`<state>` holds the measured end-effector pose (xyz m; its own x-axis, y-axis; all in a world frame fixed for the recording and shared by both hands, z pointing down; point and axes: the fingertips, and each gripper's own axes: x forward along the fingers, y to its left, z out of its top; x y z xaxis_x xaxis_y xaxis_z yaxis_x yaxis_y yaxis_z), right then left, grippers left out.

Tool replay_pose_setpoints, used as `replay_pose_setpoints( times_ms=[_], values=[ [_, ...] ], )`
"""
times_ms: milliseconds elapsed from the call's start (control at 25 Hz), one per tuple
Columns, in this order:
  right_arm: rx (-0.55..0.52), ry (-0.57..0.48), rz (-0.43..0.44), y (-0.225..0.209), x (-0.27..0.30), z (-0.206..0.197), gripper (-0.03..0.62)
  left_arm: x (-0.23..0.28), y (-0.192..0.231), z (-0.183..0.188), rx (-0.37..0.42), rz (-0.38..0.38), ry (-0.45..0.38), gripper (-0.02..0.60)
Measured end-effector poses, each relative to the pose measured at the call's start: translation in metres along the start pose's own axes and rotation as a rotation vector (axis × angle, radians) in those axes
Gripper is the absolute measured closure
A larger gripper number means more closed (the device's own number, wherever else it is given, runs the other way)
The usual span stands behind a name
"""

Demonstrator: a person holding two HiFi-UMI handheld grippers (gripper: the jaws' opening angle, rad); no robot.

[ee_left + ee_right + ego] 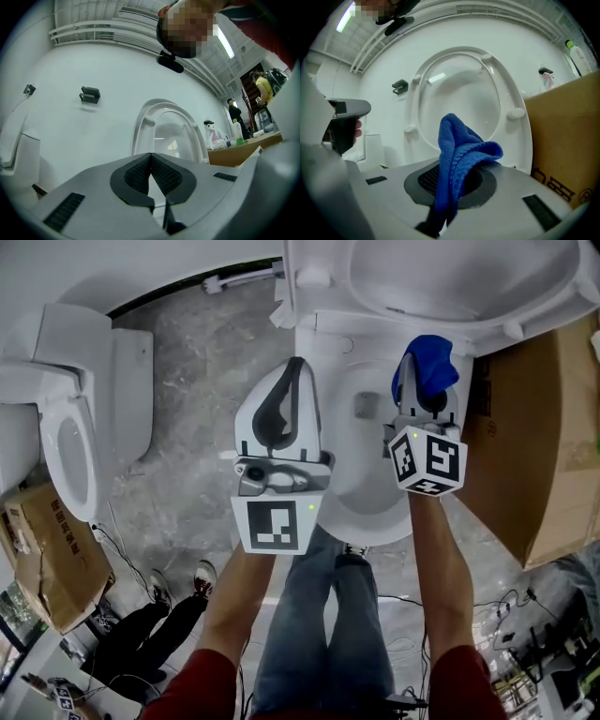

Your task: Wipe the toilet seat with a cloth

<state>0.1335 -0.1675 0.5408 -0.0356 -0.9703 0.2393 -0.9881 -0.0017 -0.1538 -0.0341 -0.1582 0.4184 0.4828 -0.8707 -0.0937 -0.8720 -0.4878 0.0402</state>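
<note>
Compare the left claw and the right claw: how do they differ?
The left claw is shut and empty; the right claw is shut on a blue cloth. In the head view, the left claw is at the left edge of the bowl, and the right claw is over its right side. Both point toward the raised seat.

Centre: toilet bowl (373, 514), with its raised seat (450, 292) behind it. Above the bowl's left rim, the left gripper (295, 367); above the right rim, the right gripper (424, 397), with the cloth (429, 360) between its jaws. Well to the left, a second toilet (75, 437). Just right of the bowl, a cardboard box (544, 446); at far left, nearer than the second toilet, another box (47, 563).
</note>
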Motion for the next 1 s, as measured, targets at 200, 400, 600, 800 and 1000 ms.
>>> replay_pose_setpoints(
  times_ms=[200, 400, 600, 800, 1000],
  values=[
    [-0.043, 0.024, -0.06, -0.023, 0.034, -0.009, 0.54, -0.001, 0.011, -0.003, -0.004, 0.016, -0.001, 0.566],
    [-0.077, 0.045, -0.08, -0.024, 0.051, -0.02, 0.54, -0.002, 0.023, -0.005, -0.003, 0.034, -0.005, 0.566],
    [-0.036, 0.062, -0.091, -0.02, 0.062, -0.028, 0.54, -0.005, 0.032, -0.007, -0.001, 0.045, -0.002, 0.566],
    [0.035, 0.084, -0.044, 0.004, 0.076, -0.036, 0.54, -0.006, 0.04, -0.006, 0.004, 0.071, 0.0, 0.566],
    [0.137, 0.107, -0.001, 0.041, 0.09, -0.044, 0.54, -0.016, 0.057, -0.007, 0.015, 0.087, 0.017, 0.566]
  ],
)
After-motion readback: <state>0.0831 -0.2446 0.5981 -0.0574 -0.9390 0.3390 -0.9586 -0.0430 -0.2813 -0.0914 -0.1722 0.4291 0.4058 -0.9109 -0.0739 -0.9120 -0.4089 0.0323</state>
